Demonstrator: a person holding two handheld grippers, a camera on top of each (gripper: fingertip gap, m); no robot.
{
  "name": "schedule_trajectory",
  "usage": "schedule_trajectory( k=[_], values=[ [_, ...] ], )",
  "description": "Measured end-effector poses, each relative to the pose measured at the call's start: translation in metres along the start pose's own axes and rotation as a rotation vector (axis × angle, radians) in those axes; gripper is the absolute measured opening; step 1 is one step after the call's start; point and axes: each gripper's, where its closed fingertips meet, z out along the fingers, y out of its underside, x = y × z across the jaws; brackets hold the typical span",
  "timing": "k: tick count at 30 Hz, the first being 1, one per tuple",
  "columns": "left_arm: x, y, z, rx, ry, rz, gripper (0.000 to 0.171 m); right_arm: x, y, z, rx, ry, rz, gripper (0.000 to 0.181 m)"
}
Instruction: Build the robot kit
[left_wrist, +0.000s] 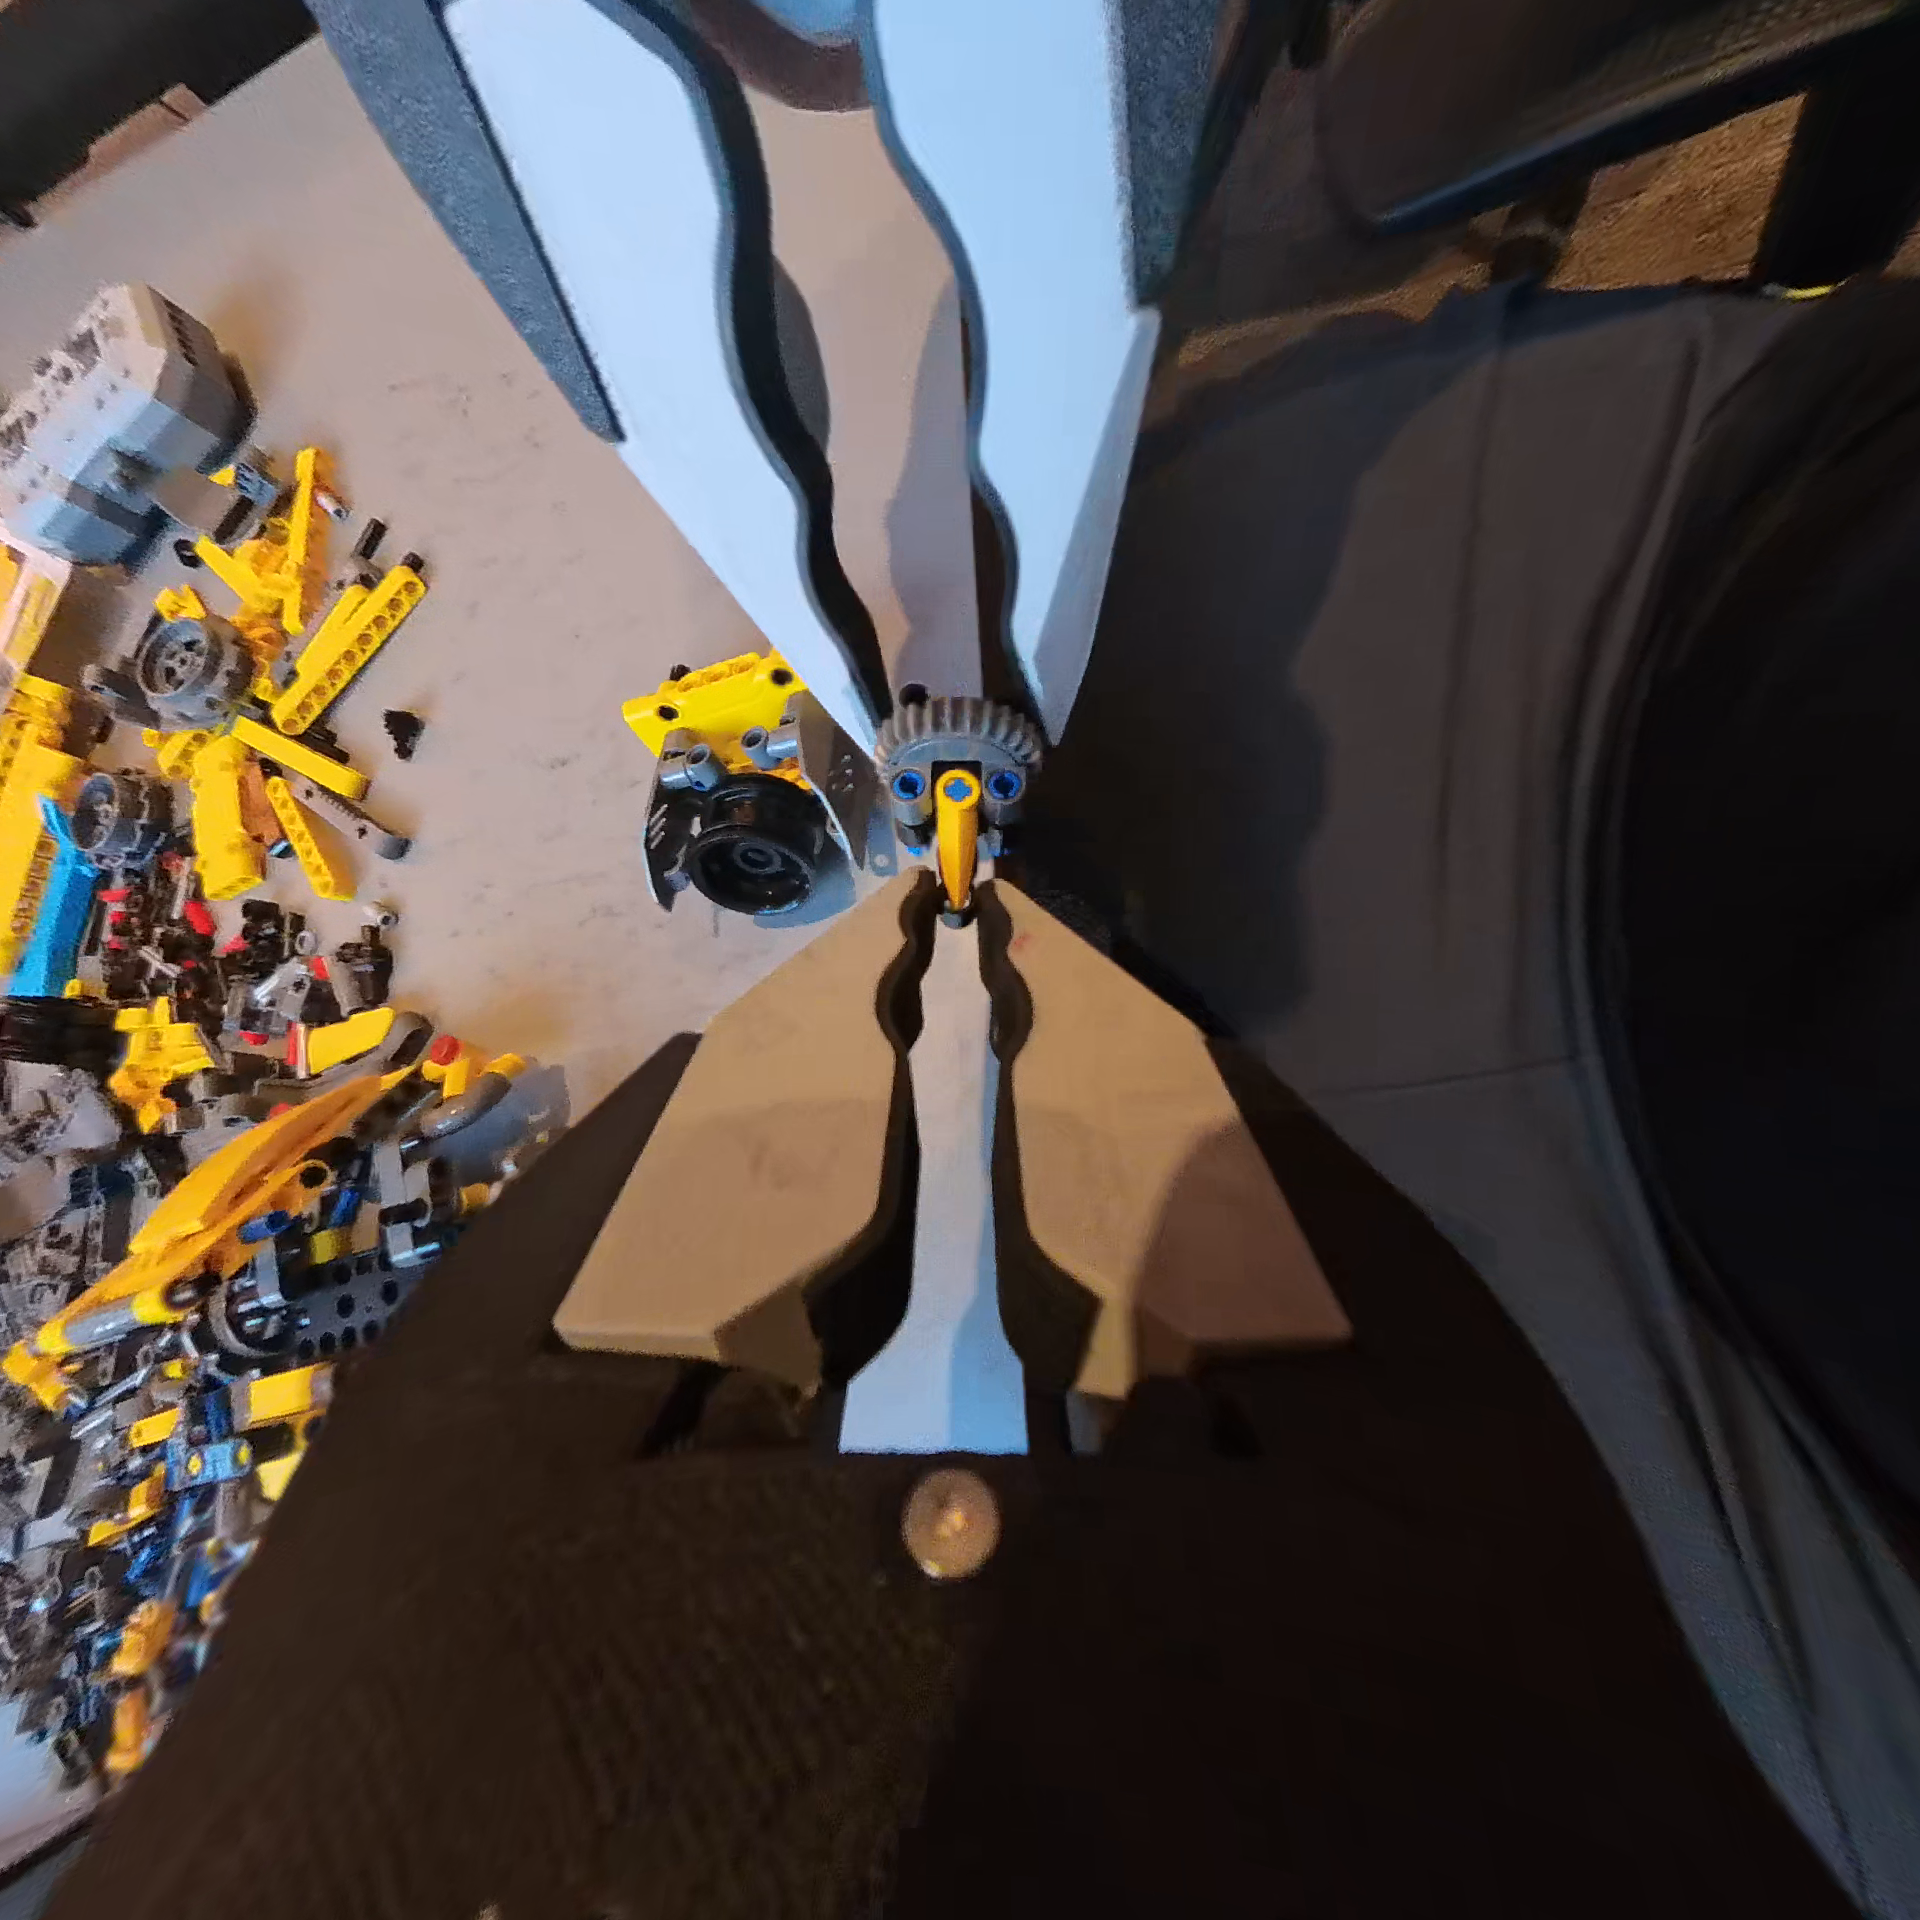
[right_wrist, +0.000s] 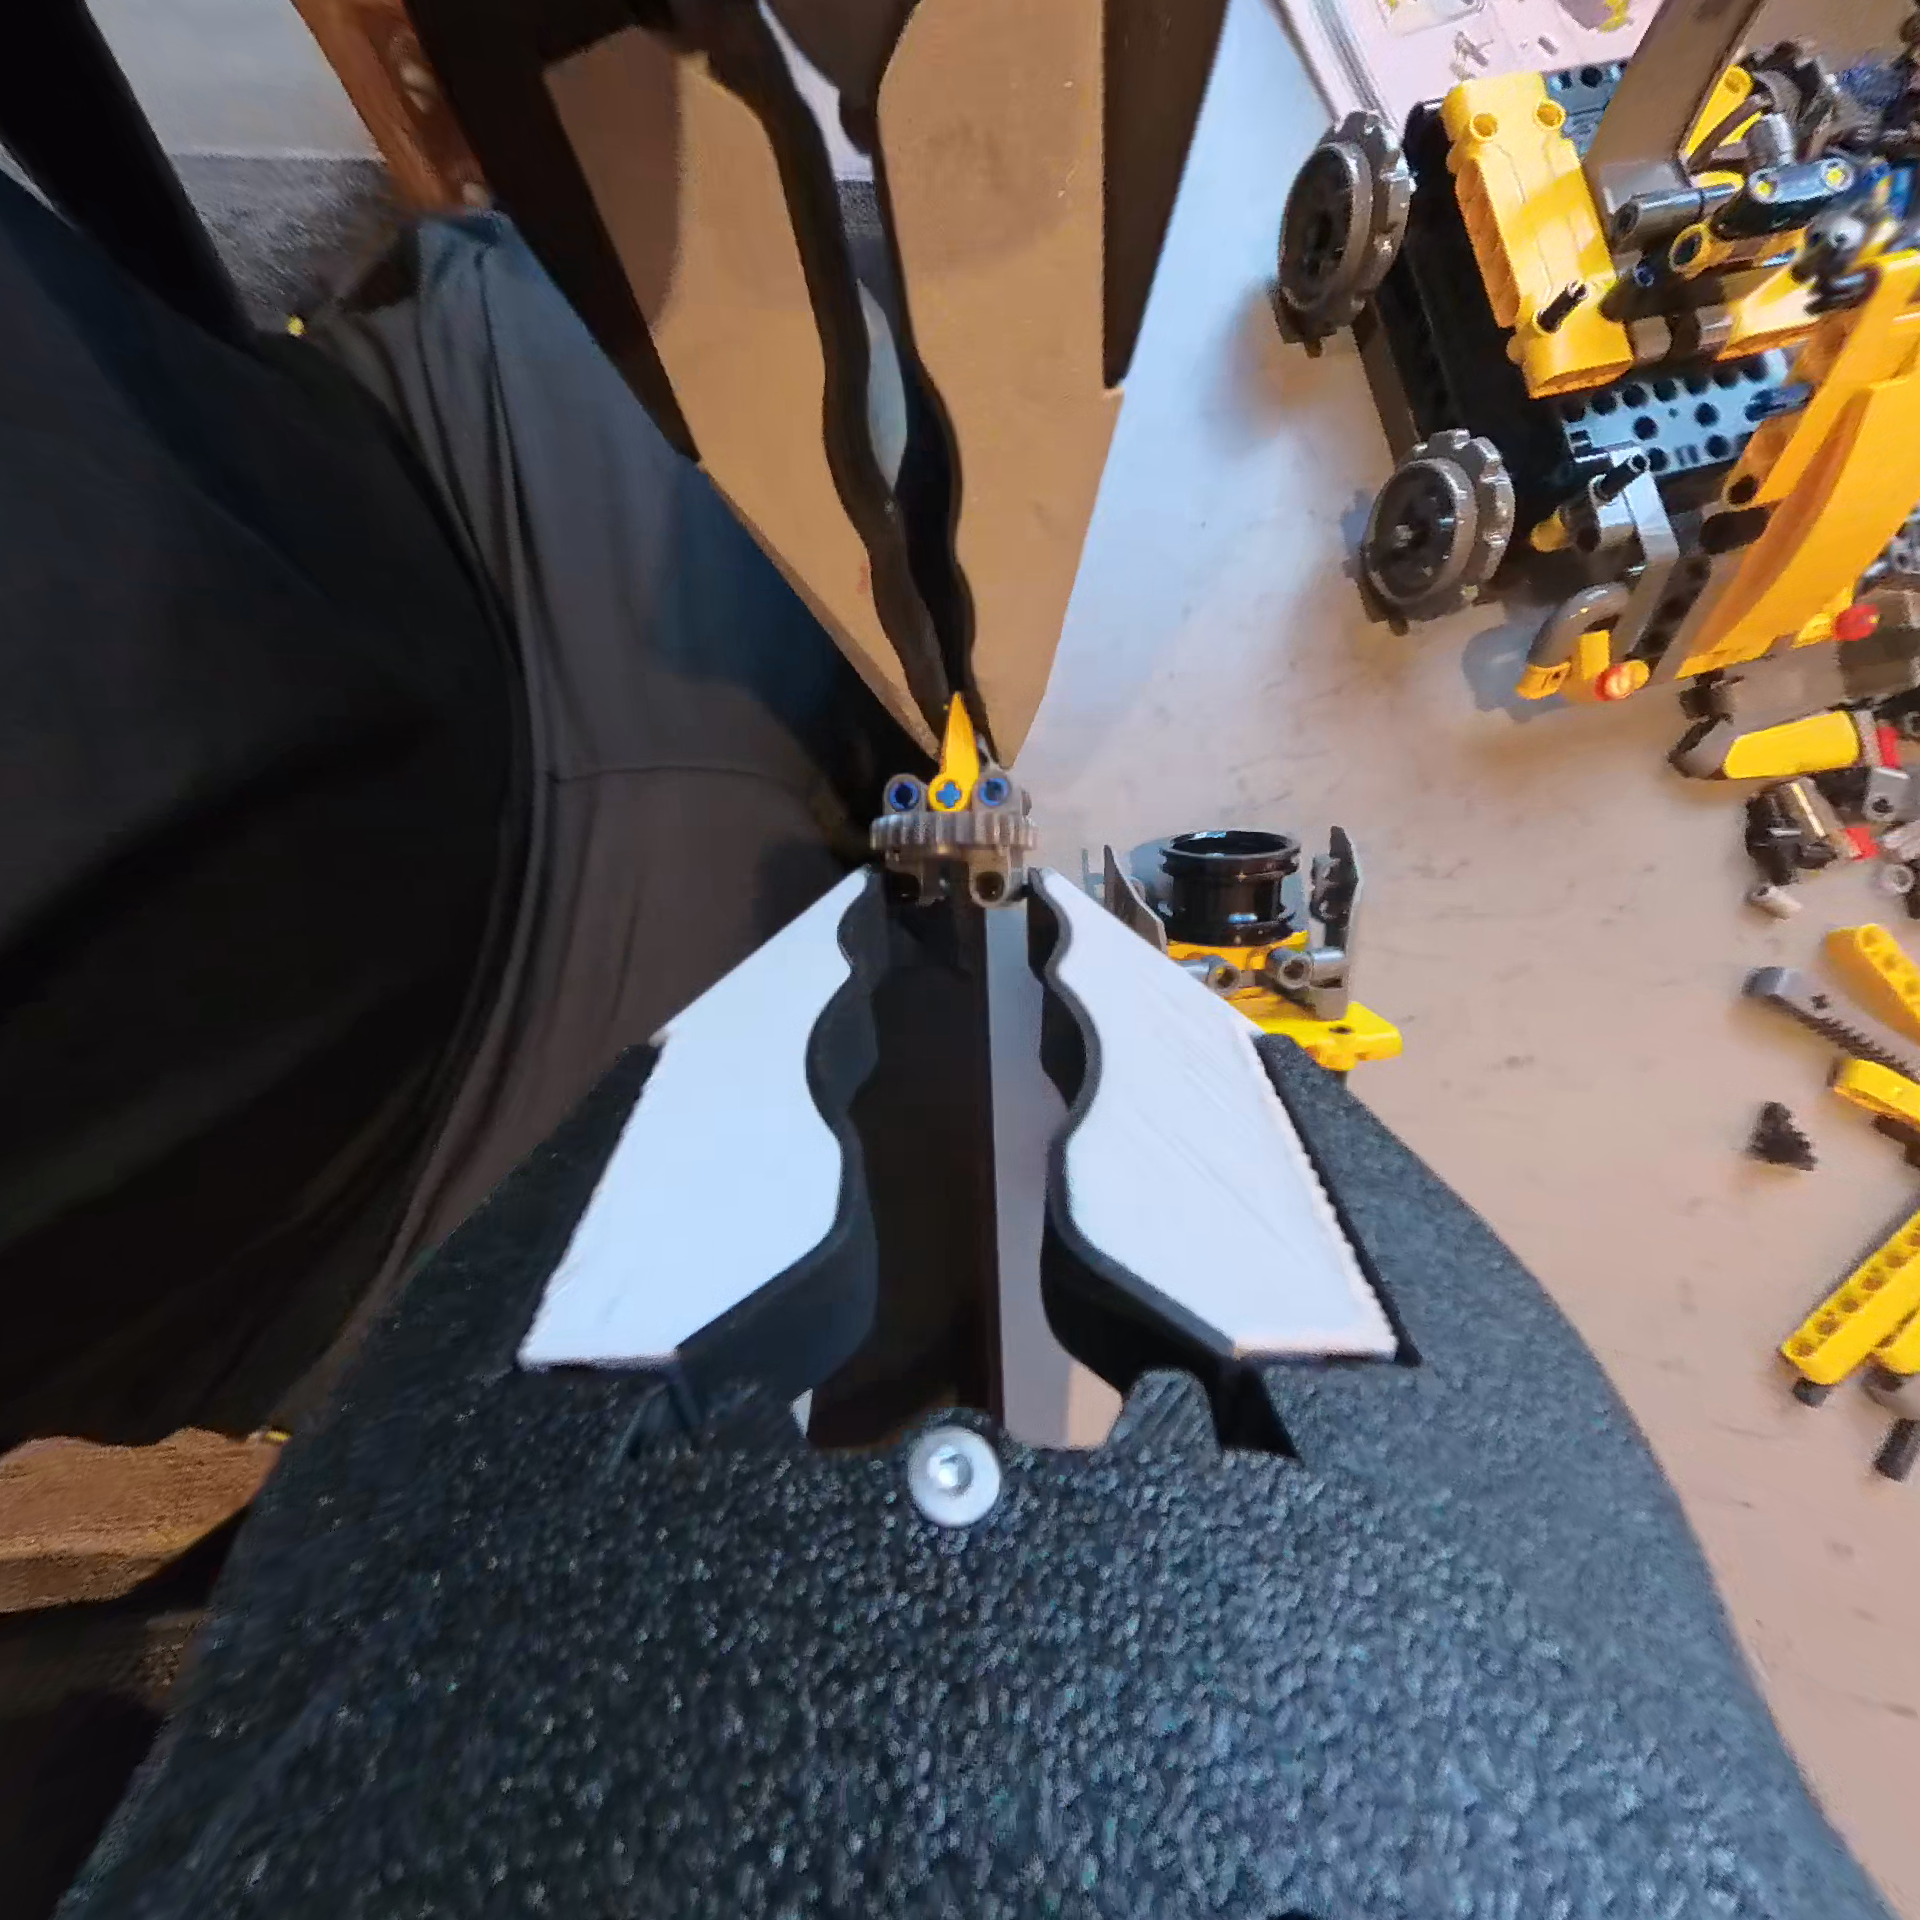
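A small brick assembly is held in the air between my two grippers, which face each other tip to tip. It has a grey gear (left_wrist: 958, 732) with two blue pins and a yellow pointed piece (left_wrist: 956, 831). My left gripper (left_wrist: 954, 904), with tan fingers, is shut on the tip of the yellow piece. My right gripper (right_wrist: 951, 883), with white fingers, is shut on the grey gear part (right_wrist: 951, 831). In the right wrist view the yellow piece (right_wrist: 956, 758) points up into the left gripper (right_wrist: 961, 717). The right gripper (left_wrist: 956, 696) comes in from the top of the left wrist view.
A black wheel rim on a yellow and grey bracket (left_wrist: 743, 821) (right_wrist: 1236, 914) stands on the beige table (left_wrist: 540, 582) just beside the grippers. A heap of loose yellow, black and grey bricks (left_wrist: 239, 727) lies to one side. A partly built yellow vehicle (right_wrist: 1662, 364) stands beyond. A person's dark clothing (right_wrist: 260, 727) is close behind. The tips of both grippers are at nearly the same place.
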Motion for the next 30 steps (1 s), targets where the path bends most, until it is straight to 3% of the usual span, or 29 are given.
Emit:
schedule_trajectory(
  k=[4,9,12,21,30],
  values=[
    [0.001,-0.002,-0.001,0.017,0.029,-0.046,0.006,0.001,-0.005,-0.007,0.056,-0.032,0.051,0.027],
    [-0.001,0.002,0.0,-0.018,0.018,-0.081,0.006,0.009,0.0,-0.022,0.09,0.042,0.063,0.05],
    [0.001,-0.002,0.004,-0.022,0.032,-0.091,0.006,0.009,0.003,-0.033,0.125,0.076,0.068,0.054],
    [-0.016,-0.027,0.018,-0.051,0.065,-0.097,0.006,0.021,0.009,-0.036,0.15,0.213,-0.027,0.046],
    [-0.038,-0.039,0.025,-0.139,0.092,-0.065,0.005,0.041,0.017,-0.042,0.169,0.177,-0.021,0.032]
  ],
)
